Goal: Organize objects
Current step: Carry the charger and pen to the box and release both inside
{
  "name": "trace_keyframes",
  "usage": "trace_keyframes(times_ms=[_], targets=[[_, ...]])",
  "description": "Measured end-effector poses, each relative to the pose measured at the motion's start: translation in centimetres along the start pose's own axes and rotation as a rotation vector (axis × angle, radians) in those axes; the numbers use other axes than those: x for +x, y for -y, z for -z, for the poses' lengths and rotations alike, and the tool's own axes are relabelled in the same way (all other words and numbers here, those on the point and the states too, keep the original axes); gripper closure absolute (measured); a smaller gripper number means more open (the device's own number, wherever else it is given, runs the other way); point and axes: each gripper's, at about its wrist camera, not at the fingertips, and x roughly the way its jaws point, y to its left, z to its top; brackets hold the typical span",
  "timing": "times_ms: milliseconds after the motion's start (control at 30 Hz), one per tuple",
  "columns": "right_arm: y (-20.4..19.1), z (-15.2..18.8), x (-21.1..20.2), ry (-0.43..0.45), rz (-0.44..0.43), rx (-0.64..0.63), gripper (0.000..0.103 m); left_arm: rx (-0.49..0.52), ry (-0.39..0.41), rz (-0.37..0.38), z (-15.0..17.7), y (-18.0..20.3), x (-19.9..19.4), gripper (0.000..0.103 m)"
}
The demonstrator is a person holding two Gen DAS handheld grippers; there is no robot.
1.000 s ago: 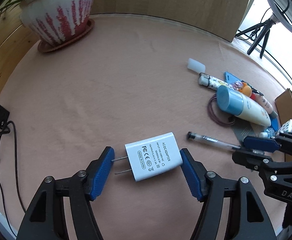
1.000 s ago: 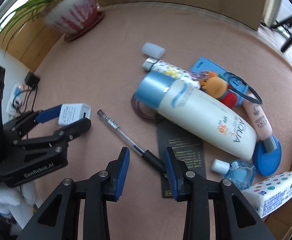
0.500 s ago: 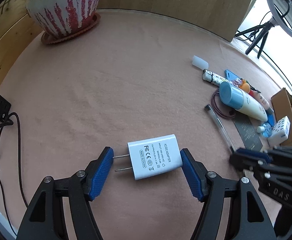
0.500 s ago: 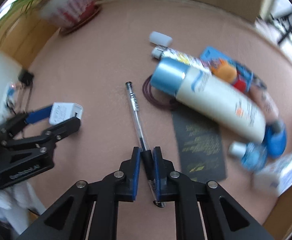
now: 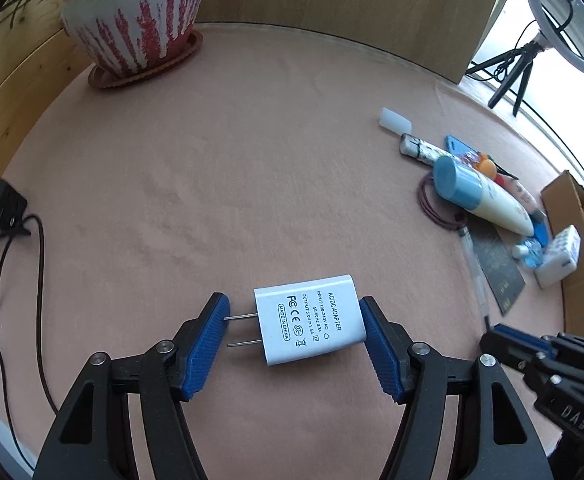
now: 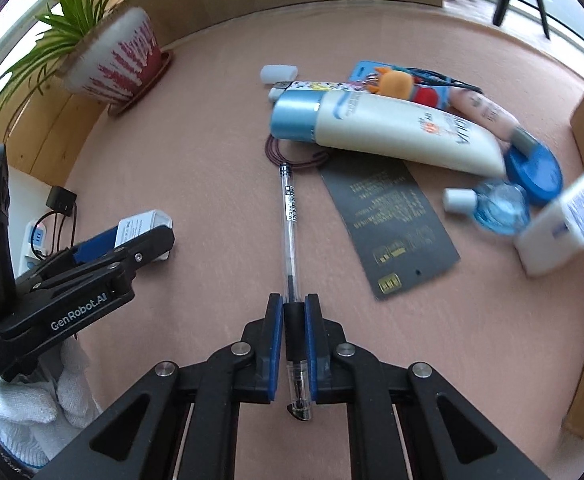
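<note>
The right gripper [image 6: 294, 312] is clenched on the black grip section of a clear ballpoint pen [image 6: 289, 216], whose barrel runs straight ahead from the jaws toward the clutter; holding it near the tip end keeps the long barrel in line with the fingers, which should make it easy to carry without swinging.

The left gripper [image 5: 294, 326] holds a white AC/DC adapter [image 5: 310, 324] endwise: the right pad presses the rounded end of the body, while the two prongs point at the left pad and appear to reach it. That grip looks light, so I judge the adapter could pivot if jolted.

To the right of the pen lies a dark printed card [image 6: 388, 228], and beyond it the unsorted heap: a sunscreen tube [image 6: 384, 130] with a pale blue cap, a coil of maroon cord [image 6: 275, 152] under that cap, a small blue bottle [image 6: 492, 202], and a white carton [image 6: 564, 222] against a cardboard box [image 5: 576, 240] at the right edge, the likely container. At the far left stands a potted plant [image 5: 135, 20].
</note>
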Motion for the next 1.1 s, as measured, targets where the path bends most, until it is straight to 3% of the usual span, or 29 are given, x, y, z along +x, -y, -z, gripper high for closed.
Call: trace_keyframes(times_ms=[233,400,667,1100], targets=[[1.0,1.1,-4.1,0.081,-0.028,0.029,0.093,0.012,0.022,0.034,1.9,1.4,-2.6,0.034],[2.7,1.4,-7.1,0.138,-0.041,0.067,0.093,0.050,0.052,0.066,0.8,4.0,-3.4,0.034],[7.9,2.9,-12.3,0.223,-0.006,0.147,0.093,0.175,0.094,0.154,-0.9,12.8,-4.1,0.034],[18.9,5.2,-19.1,0.323,0.105,0.282,0.093,0.405,0.120,0.288,-0.2,28.7,-5.2,0.034]])
